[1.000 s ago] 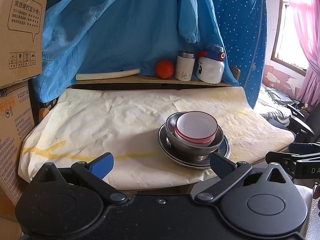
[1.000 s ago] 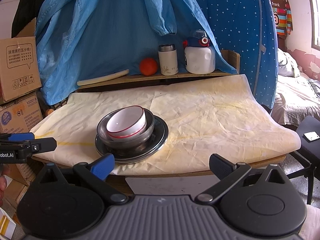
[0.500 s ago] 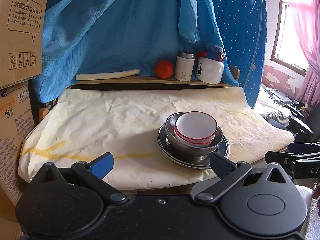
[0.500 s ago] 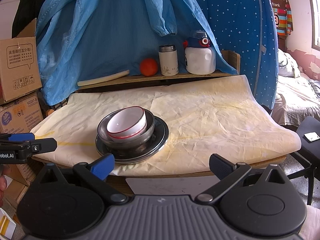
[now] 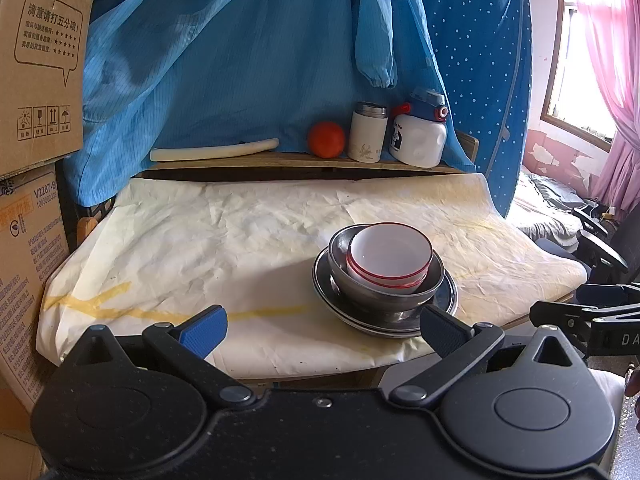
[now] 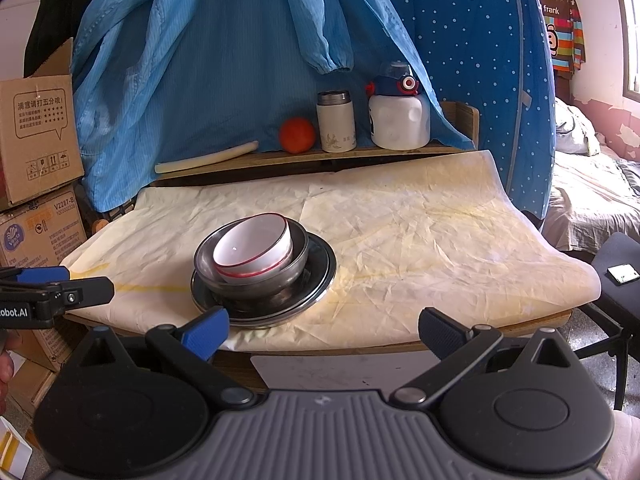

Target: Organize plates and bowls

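Tongs, left (image 5: 322, 330) and right (image 6: 323, 330), splayed wide, level before stacked bowls (image 5: 390, 266).

You can see one white bowl (image 5: 390, 258) inside one metal bowl (image 5: 352, 280). Under that metal bowl sit stacked metal plates (image 5: 448, 298), maybe two. Behind it: two bottles (image 5: 368, 132), one orange ball (image 5: 326, 139).
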The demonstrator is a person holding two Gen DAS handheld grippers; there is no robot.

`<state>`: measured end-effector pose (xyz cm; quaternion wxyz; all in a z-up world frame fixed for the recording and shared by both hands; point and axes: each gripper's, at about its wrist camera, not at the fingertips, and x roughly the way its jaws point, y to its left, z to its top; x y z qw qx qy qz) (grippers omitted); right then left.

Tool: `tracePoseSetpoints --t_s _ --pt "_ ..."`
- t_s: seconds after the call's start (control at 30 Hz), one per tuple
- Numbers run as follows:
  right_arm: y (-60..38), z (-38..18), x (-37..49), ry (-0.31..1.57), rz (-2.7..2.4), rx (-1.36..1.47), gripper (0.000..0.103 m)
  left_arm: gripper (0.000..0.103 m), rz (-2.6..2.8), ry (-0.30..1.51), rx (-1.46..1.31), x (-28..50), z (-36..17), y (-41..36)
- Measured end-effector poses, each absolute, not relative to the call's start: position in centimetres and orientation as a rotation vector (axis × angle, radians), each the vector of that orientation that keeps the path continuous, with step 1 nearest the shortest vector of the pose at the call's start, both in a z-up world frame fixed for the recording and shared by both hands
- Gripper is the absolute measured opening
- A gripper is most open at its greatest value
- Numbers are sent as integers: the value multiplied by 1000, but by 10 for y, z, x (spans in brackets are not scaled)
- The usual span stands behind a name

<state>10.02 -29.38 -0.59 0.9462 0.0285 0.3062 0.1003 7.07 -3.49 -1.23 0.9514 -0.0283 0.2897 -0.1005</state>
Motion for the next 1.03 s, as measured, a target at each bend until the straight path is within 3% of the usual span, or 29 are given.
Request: tracePoseSetpoints --t_s 1.03 --pt "-297 -2 98 622 197 61 103 102 -235 565 -111 64 -9 -38"
